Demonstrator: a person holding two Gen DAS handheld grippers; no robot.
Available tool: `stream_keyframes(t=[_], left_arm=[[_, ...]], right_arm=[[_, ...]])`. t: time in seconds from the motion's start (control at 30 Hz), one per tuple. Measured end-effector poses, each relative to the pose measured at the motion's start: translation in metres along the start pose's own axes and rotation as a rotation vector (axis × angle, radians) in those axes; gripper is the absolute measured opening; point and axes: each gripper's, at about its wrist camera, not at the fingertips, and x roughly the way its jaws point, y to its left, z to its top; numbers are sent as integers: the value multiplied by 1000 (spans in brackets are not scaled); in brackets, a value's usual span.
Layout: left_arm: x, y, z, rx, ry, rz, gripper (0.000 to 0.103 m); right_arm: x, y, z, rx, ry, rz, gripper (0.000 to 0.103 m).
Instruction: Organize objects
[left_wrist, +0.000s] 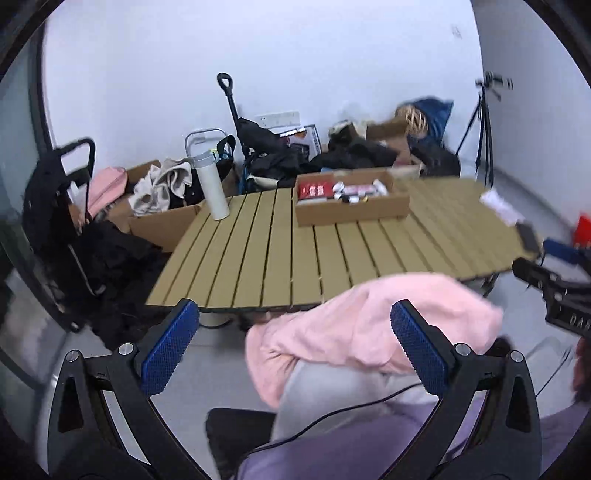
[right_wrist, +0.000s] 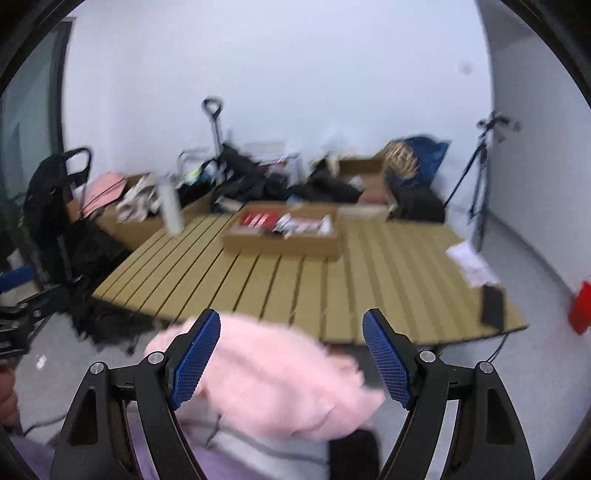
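A slatted tan table (left_wrist: 332, 243) (right_wrist: 288, 288) stands ahead in both views. On it sit a shallow cardboard box (left_wrist: 351, 197) (right_wrist: 284, 230) holding red packs and several small items, and a white bottle (left_wrist: 212, 186) (right_wrist: 170, 208) near the far left corner. A pink fluffy cloth (left_wrist: 362, 332) (right_wrist: 273, 384) lies on the person's lap below the table's near edge. My left gripper (left_wrist: 295, 350) hangs open over the lap, nothing between its blue pads. My right gripper (right_wrist: 291, 358) is open too, above the pink cloth without gripping it. The right gripper's black frame (left_wrist: 557, 291) shows at the left wrist view's right edge.
A white paper (right_wrist: 471, 264) and a black phone (right_wrist: 493, 308) lie at the table's right end. Behind the table are cardboard boxes with clothes (left_wrist: 162, 195), black bags (left_wrist: 280, 155), a folded black cart (left_wrist: 59, 206) at left and a tripod (left_wrist: 484, 129) at right. A red object (right_wrist: 580, 308) sits on the floor.
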Motion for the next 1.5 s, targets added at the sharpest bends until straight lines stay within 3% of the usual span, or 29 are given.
stream_keyframes(t=[0.33,1.5], left_arm=[[-5,3,0,-48,-15,-61,103],[5,15,-1,-101,15,-74,103]], right_arm=[[-8,7,2,8,-10,37,83],[-5,11,0,9,6,33,83]])
